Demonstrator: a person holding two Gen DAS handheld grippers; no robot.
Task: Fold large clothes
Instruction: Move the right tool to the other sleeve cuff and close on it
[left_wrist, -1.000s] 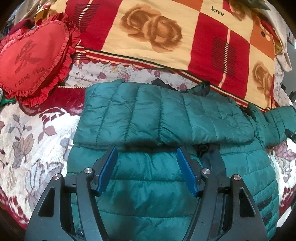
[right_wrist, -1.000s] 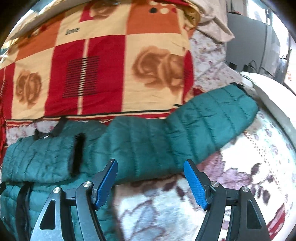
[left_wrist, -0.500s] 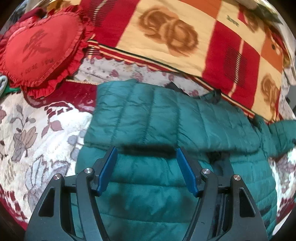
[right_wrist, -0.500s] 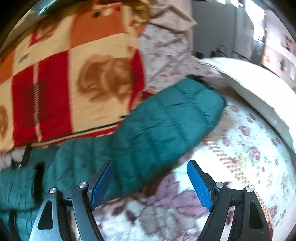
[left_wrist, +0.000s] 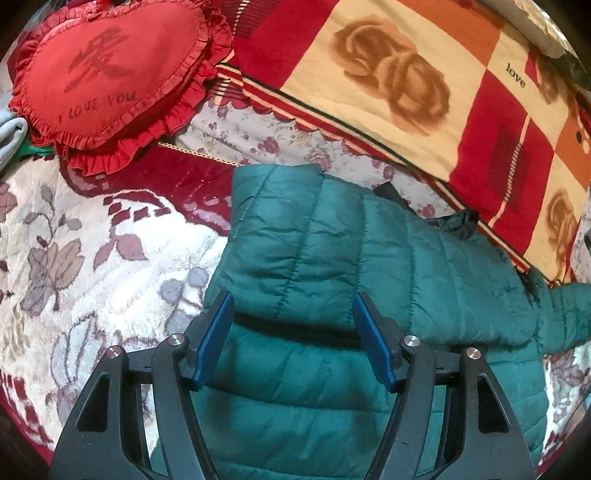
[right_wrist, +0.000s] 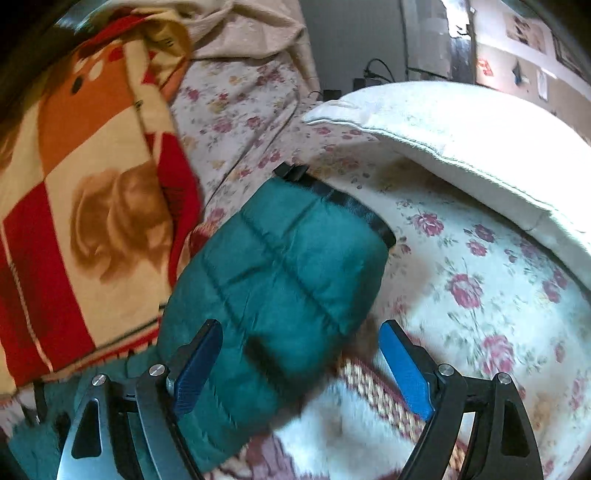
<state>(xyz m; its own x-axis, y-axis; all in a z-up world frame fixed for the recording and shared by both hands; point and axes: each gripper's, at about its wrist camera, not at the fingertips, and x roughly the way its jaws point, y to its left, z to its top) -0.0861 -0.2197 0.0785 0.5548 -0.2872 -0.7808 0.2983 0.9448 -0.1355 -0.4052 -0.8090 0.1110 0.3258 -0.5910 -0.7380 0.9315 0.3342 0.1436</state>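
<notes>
Lying flat on the bed (left_wrist: 92, 258) is a puffy green jacket (left_wrist: 332, 258), stitched in soft rows. One sleeve (right_wrist: 280, 266) with a black cuff is stretched over the flowery sheet. The left tool (left_wrist: 293, 338) is held wide above the jacket. The right tool (right_wrist: 301, 363) has just been opening over the sleeve, with nothing gripped.

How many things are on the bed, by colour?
Green: 1, the jacket
Red: 1, the heart pillow
White: 1, the pillow
Red, orange and cream: 1, the blanket
Total: 4
</notes>
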